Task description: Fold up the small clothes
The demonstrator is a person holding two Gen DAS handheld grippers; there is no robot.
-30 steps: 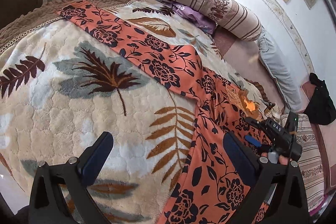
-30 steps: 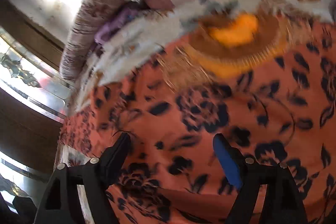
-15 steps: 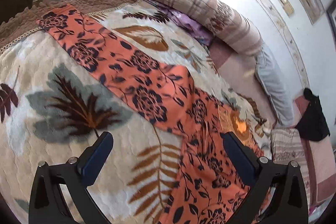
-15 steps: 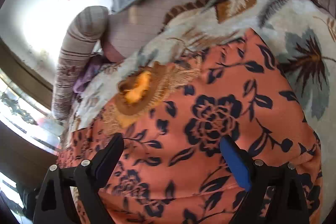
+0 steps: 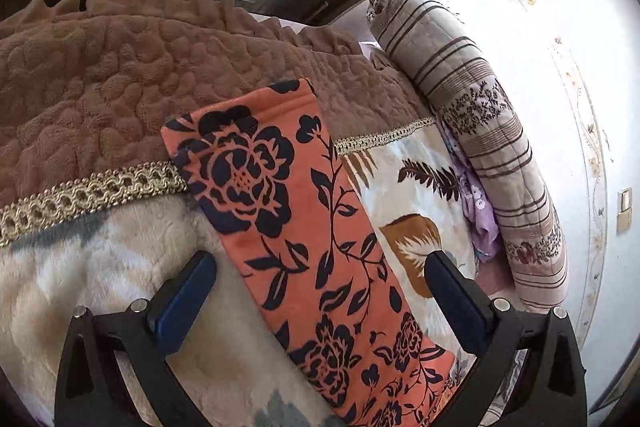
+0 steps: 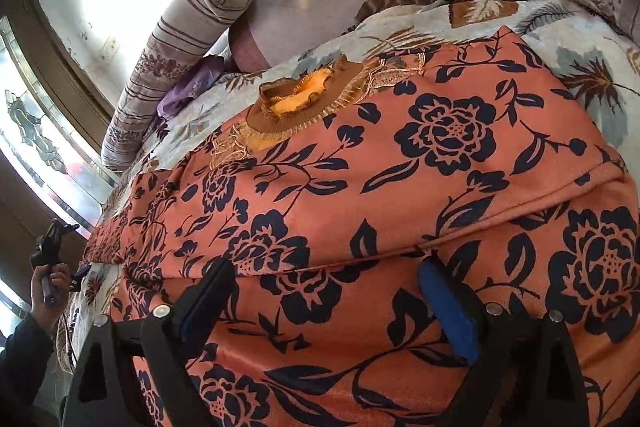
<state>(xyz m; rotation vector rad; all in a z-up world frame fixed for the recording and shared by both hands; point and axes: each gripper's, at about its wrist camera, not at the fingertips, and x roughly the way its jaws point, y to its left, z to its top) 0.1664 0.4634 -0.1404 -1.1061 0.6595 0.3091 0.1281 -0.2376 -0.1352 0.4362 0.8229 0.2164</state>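
A: State the surface.
B: A bed under a leaf-print blanket (image 5: pixel 80 267); its brown border (image 5: pixel 120 75) runs along the far edge, with a striped bolster (image 5: pixel 492 131) along the wall side.
A: Garment position?
B: The orange floral garment (image 6: pixel 400 187) lies flat; one sleeve end (image 5: pixel 248 131) overlaps the brown border.
A: Grippers?
B: Left gripper (image 5: pixel 320 291): fingers spread, sleeve between them, unpinched. Right gripper (image 6: pixel 332 295): fingers spread above a garment fold, gripping nothing.

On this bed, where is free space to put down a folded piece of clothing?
The cream leaf blanket left of the orange flowered sleeve is bare, below the brown quilted border. A narrower strip lies between sleeve and striped roll. In the right view the orange garment covers most of the bed.
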